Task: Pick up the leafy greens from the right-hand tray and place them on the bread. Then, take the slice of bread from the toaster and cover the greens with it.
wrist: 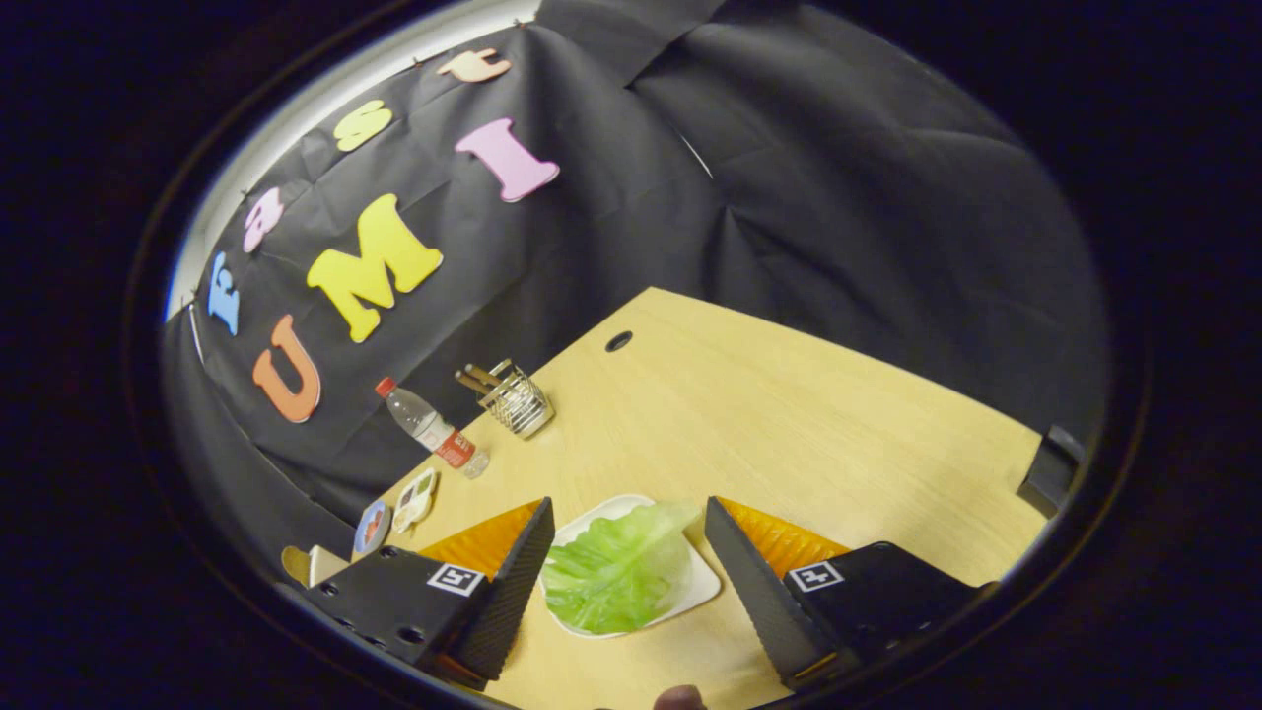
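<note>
Gripper view. We see a light wooden desk (789, 414) backed by black cloth walls. At the far left of the desk, close to the cloth, stands a wire mesh holder (520, 402) with a few stick-like utensils (480, 378) poking out of it. Just left of it lies a clear plastic bottle (431, 427) with a red cap and red label, apparently on its side or tilted; we cannot tell which. Nearer, along the left edge, sit two small flat packets (397, 513) with printed tops, side by side. Still nearer, beside the left finger, we catch a pale slice-like shape (314, 562), possibly bread, too cut off to be sure. A round dark hole (618, 341) sits in the desk top at the far side. At the far right desk edge there is a dark boxy object (1051, 465), only partly seen.

The leafy greens (616, 569) lie on a white tray (705, 584), one large pale green leaf covering most of it. Nothing stands between the tray and the fingers.

The hand-held gripper (624, 557) is spread wide, fingers well apart, one on each side of the tray. The leaf sits between them. The left finger looks just beside the tray's left rim; we cannot tell if it touches. Neither finger presses on the leaf. Nothing is held.
</note>
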A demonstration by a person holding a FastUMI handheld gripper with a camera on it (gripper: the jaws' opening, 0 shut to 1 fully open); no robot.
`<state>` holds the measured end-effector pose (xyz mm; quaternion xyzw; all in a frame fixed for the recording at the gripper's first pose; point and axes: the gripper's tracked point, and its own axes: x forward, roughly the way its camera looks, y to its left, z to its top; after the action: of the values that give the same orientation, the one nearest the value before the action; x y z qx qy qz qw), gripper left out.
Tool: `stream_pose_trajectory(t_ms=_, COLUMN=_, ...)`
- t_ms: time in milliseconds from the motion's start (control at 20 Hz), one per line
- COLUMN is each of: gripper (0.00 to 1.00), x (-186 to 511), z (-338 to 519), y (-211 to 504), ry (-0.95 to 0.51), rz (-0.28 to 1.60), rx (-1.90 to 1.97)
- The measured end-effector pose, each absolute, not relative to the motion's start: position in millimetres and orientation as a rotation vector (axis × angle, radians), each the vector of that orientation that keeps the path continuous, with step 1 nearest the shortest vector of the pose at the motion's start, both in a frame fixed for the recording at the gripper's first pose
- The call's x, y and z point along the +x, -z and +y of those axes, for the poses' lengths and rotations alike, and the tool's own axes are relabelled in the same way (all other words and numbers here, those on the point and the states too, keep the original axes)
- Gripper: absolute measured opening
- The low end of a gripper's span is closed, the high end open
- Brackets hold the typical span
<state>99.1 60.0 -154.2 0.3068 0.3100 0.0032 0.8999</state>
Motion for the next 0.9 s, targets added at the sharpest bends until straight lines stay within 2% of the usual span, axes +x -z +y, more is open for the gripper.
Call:
stream_pose_trajectory(t_ms=400, gripper=0.91, x=118, z=54, y=196, ry=0.079, rz=0.742, rx=0.711)
stream_pose_trajectory(t_ms=500, gripper=0.73, x=126, z=60, y=206, ry=0.077, rz=0.765, rx=0.752)
stream_pose_trajectory(t_ms=550, gripper=0.73, x=127, z=58, y=207, ry=0.09, rz=0.779, rx=0.765)
stream_pose_trajectory(t_ms=900, gripper=0.16, x=134, z=46, y=214, ry=0.113, rz=0.773, rx=0.797)
